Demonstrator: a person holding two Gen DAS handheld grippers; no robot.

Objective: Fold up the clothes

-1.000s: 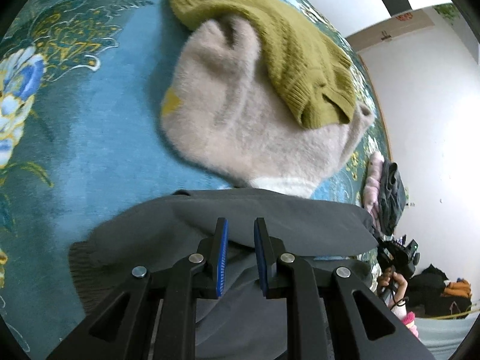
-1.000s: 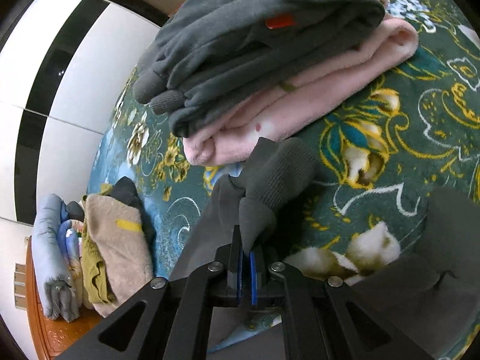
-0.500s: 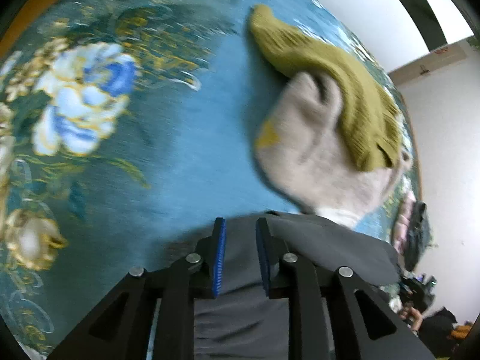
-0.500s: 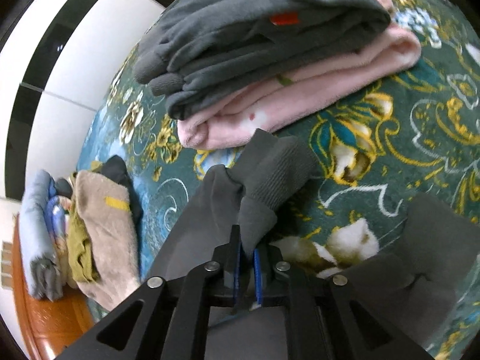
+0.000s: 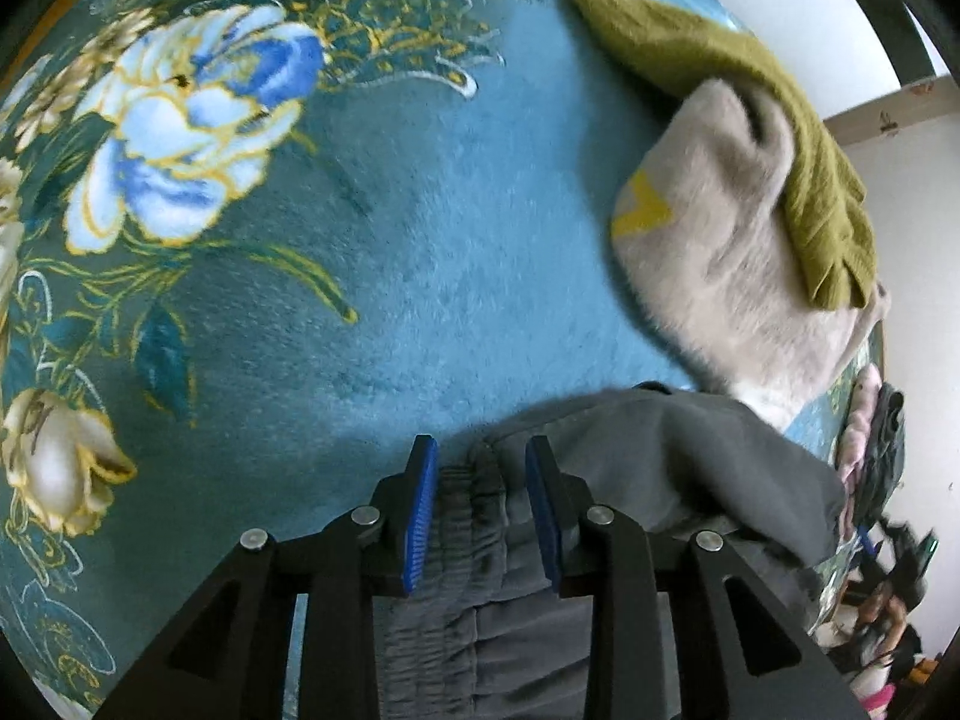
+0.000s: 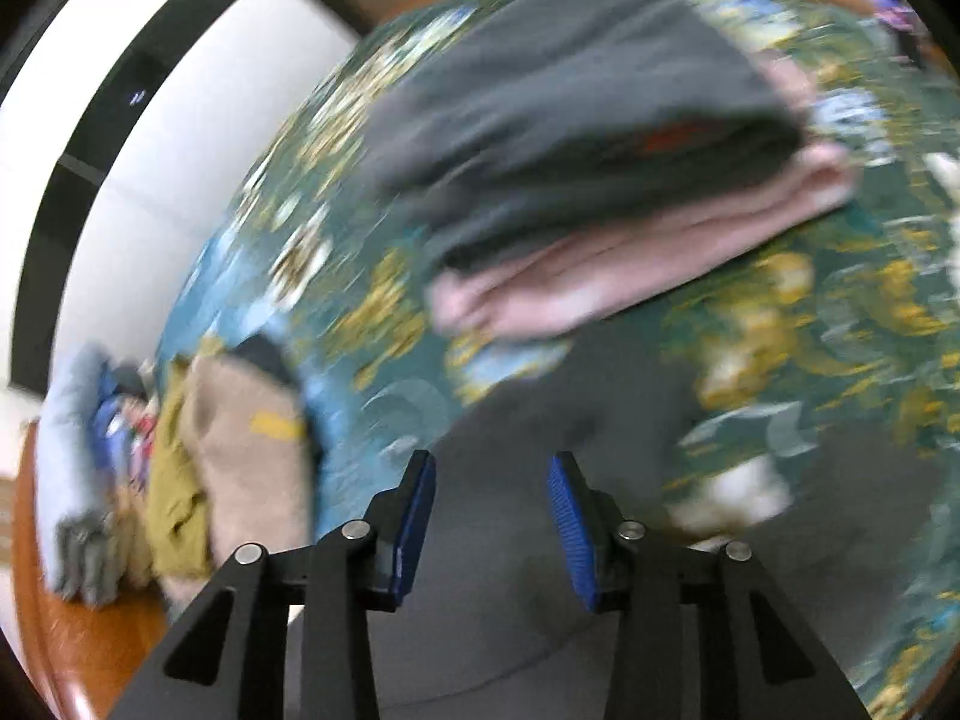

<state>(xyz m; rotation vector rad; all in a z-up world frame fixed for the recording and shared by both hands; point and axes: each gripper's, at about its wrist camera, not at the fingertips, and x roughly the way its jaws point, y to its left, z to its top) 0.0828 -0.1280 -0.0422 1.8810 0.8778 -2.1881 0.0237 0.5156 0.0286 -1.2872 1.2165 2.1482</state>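
Observation:
Dark grey trousers (image 5: 630, 468) lie on the floral blanket (image 5: 372, 276). Their gathered waistband lies between the blue pads of my left gripper (image 5: 483, 468), whose jaws stand apart, not pinching the cloth. In the blurred right wrist view my right gripper (image 6: 492, 480) is open and empty above the grey trouser cloth (image 6: 522, 570).
A beige fluffy garment (image 5: 732, 276) under an olive knit (image 5: 780, 138) lies to the right of the left gripper. A folded grey garment (image 6: 570, 126) on a folded pink one (image 6: 630, 264) lies ahead of the right gripper. More clothes (image 6: 180, 462) are piled at the left edge.
My right gripper has let go of the grey trouser cuff and opened wide while moving fast. My left gripper has opened a little and shifted left over the waistband.

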